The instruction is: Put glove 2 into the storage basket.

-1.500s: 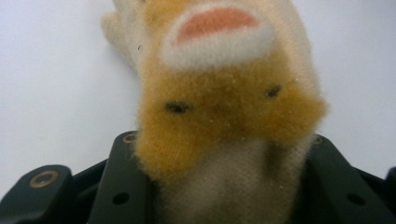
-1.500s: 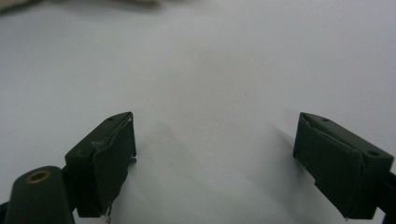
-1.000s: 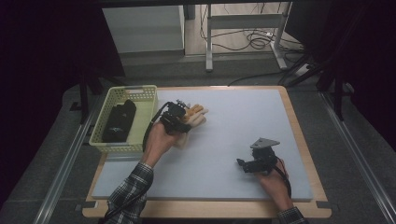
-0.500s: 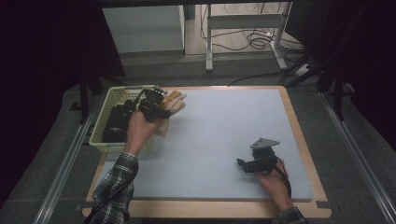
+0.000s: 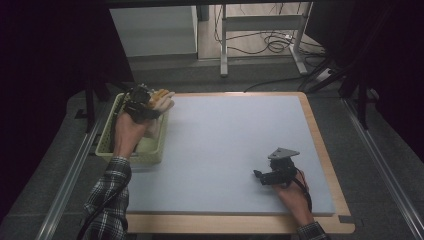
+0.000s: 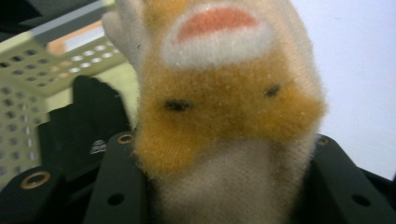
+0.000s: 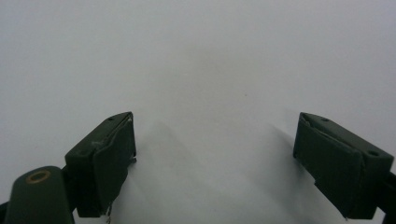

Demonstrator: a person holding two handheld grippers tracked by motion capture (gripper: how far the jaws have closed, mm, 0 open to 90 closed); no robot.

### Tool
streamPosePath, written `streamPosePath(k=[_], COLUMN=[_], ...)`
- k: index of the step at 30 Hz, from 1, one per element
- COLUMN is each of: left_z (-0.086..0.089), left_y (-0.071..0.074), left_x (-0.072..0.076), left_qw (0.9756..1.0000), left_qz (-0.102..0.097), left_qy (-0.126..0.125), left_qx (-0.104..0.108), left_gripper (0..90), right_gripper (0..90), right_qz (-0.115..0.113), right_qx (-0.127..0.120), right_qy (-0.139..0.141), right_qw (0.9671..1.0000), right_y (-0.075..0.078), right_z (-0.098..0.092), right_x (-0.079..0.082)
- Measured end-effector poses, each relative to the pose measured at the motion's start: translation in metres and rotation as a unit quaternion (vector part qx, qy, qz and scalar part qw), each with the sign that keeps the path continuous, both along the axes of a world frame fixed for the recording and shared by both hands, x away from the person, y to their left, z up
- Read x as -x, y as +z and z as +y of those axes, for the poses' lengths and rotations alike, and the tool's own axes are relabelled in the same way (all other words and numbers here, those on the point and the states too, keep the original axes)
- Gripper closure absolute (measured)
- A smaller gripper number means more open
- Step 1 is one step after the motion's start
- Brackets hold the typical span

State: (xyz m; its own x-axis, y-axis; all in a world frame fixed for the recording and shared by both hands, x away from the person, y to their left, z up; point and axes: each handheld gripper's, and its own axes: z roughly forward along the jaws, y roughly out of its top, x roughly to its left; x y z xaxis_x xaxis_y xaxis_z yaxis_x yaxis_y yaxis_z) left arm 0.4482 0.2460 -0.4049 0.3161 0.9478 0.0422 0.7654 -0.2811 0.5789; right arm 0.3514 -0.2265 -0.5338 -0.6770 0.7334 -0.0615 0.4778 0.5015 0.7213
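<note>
The left claw (image 5: pixel 150 102) held a soft toy animal (image 5: pixel 161 100) tight between its jaws, squeezing the toy's body. The toy hung in the air over the far end of the green basket (image 5: pixel 107 145), at the left edge of the desk (image 5: pixel 225 145). A black thing (image 6: pixel 88 126) lay in the basket. The right claw (image 5: pixel 260 176) rested on the desk, wide open and empty, well apart from the toy.

The plush toy (image 6: pixel 224 116) is soft, with orange-and-cream fur, two small dark eyes and a pink patch ringed in white. It is clamped between the jaws of the left tool (image 5: pixel 142 106), held above the near right edge of the pale green basket (image 5: pixel 107 145).
</note>
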Motion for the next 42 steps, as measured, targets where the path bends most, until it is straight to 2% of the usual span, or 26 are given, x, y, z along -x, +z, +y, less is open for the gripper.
streamPosePath(k=[9,12,17,19,24,29,30,32,34,36,37,39,41,42], left_z=[0.037,0.041,0.040,0.035,0.028,0.018,0.016,0.012,0.012,0.016,0.020,0.025,0.029,0.031], left_y=[-0.019,-0.032,-0.054,-0.066,-0.082,-0.096,-0.099,-0.104,-0.107,-0.107,-0.106,-0.102,-0.093,-0.087], left_x=[-0.007,-0.012,-0.021,-0.027,-0.035,-0.046,-0.049,-0.053,-0.054,-0.054,-0.053,-0.050,-0.046,-0.043], left_qw=[0.9987,0.9983,0.9979,0.9977,0.9972,0.9959,0.9953,0.9934,0.9924,0.9914,0.9913,0.9918,0.9930,0.9937], left_qz=[0.004,0.013,0.027,0.037,0.053,0.075,0.084,0.107,0.115,0.118,0.121,0.119,0.109,0.103], left_qy=[0.051,0.056,0.059,0.056,0.051,0.045,0.041,0.035,0.037,0.050,0.049,0.045,0.045,0.041], left_qx=[0.008,-0.005,-0.003,-0.011,-0.017,-0.025,-0.024,-0.022,-0.024,-0.027,-0.019,-0.002,0.007,0.013], left_gripper=[52.7,52.4,51.9,51.7,51.3,50.9,50.6,47.6,40.1,31.9,24.5,17.9,9.8,9.6], right_gripper=[12.8,12.8,12.8,12.8,12.8,12.8,12.8,12.8,12.8,12.8,12.8,12.8,12.8,12.8], right_qz=[0.000,0.000,0.000,0.000,-0.001,-0.001,-0.001,-0.001,-0.001,-0.002,-0.002,-0.001,-0.001,-0.001], right_qx=[0.000,0.000,0.000,0.000,0.000,0.000,0.000,0.000,0.000,0.000,0.000,0.000,0.000,0.000], right_qy=[0.000,0.000,0.000,0.000,0.000,0.000,0.000,0.000,0.000,0.000,0.000,0.000,0.000,0.000], right_qw=[1.0000,1.0000,1.0000,1.0000,1.0000,1.0000,1.0000,1.0000,1.0000,1.0000,1.0000,1.0000,1.0000,1.0000], right_y=[0.000,0.000,0.000,0.000,0.000,0.000,0.000,0.000,0.000,0.000,0.000,0.000,0.000,0.000], right_z=[0.000,0.000,0.000,0.000,0.000,0.000,0.000,0.000,0.000,0.000,0.000,0.000,0.000,0.000], right_x=[0.000,0.000,0.000,0.000,0.000,0.000,0.000,0.000,0.000,0.000,0.000,0.000,0.000,0.000])
